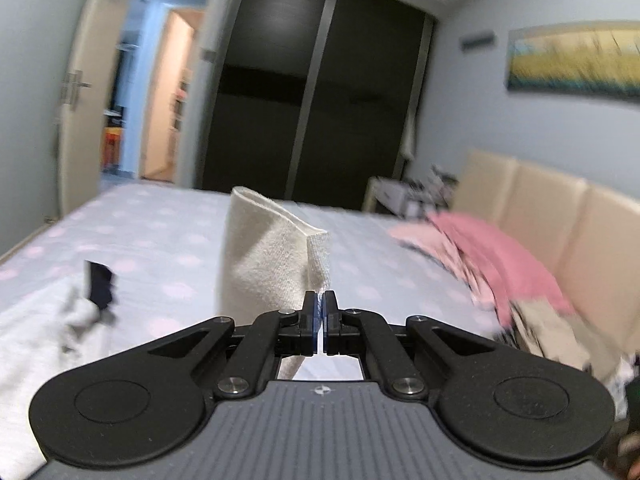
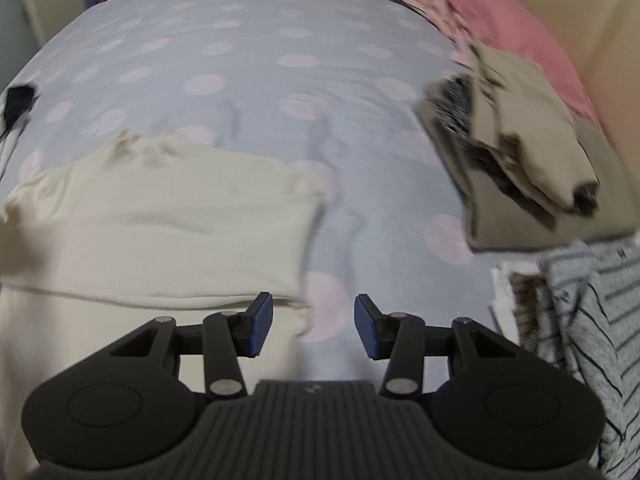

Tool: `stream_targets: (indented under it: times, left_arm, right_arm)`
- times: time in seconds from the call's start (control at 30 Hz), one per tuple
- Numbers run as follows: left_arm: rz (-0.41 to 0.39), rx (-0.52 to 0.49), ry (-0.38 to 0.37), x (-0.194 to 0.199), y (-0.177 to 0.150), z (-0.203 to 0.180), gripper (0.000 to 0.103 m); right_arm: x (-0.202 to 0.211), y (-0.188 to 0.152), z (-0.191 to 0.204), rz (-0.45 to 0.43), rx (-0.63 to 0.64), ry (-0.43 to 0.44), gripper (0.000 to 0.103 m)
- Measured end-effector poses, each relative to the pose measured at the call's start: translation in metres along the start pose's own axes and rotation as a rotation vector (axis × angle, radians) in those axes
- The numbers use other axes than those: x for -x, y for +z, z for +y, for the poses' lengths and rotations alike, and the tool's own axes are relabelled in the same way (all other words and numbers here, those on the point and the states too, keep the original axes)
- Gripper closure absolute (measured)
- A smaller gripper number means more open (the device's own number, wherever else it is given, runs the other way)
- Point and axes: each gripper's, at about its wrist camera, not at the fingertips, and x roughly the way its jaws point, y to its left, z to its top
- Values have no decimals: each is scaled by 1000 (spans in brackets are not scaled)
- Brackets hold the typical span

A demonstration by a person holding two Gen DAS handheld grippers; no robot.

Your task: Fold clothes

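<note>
A: What is shown in the left wrist view?

B: The left gripper is seen with its jaws pressed together, and a corner of the cream garment is pinched between the blue pads. The cloth is raised above the bed; it stands up ahead of the fingertips, to their left, and a strip of it is seen hanging below the fingers.

A: And around it?

B: A pink garment is laid at the right of the bed, against the beige headboard. White clothing with a dark piece on it is seen at the left. A dark wardrobe and an open doorway are seen behind. Much of this is blurred.

A: What is shown in the right wrist view?

B: The right gripper is held wide open, and nothing is gripped by it. The cream garment is spread flat on the dotted sheet, ahead and to the left; its near right corner is found just beside the left finger, while the right finger is over bare sheet. Whether cloth is touched cannot be told.

A: Are any containers seen?

B: None can be made out. A folded tan garment is laid at the right with the pink one behind it, and a grey striped garment is seen at the near right.
</note>
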Motion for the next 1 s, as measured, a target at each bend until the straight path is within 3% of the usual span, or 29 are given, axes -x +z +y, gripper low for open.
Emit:
stream_targets:
  times: [0.1, 0.27, 0.4, 0.47, 0.63, 0.7, 0.77, 1.0]
  left_arm:
    - [79, -62, -40, -26, -25, -29, 103]
    - [289, -243, -82, -69, -96, -82, 103]
    - [477, -345, -125, -93, -147, -106, 102]
    - [524, -377, -148, -94, -160, -112, 102]
    - [534, -405, -199, -86, -166, -114, 99]
    - [516, -382, -207, -85, -154, -108, 91]
    - [493, -368, -166, -85, -142, -100, 89]
    - [440, -275, 25, -70, -104, -28, 87]
  right_arm:
    - [-8, 1, -26, 33, -74, 6, 54]
    - [-25, -3, -62, 101, -187, 9, 54]
    - [-32, -5, -77, 137, -248, 12, 54]
    - [-33, -5, -80, 143, -258, 11, 54]
    - [-36, -7, -73, 137, -252, 43, 54]
    - [-38, -6, -69, 121, -248, 59, 53]
    - [-38, -5, -63, 88, -239, 81, 47]
    - [-48, 8, -32, 35, -215, 227, 47]
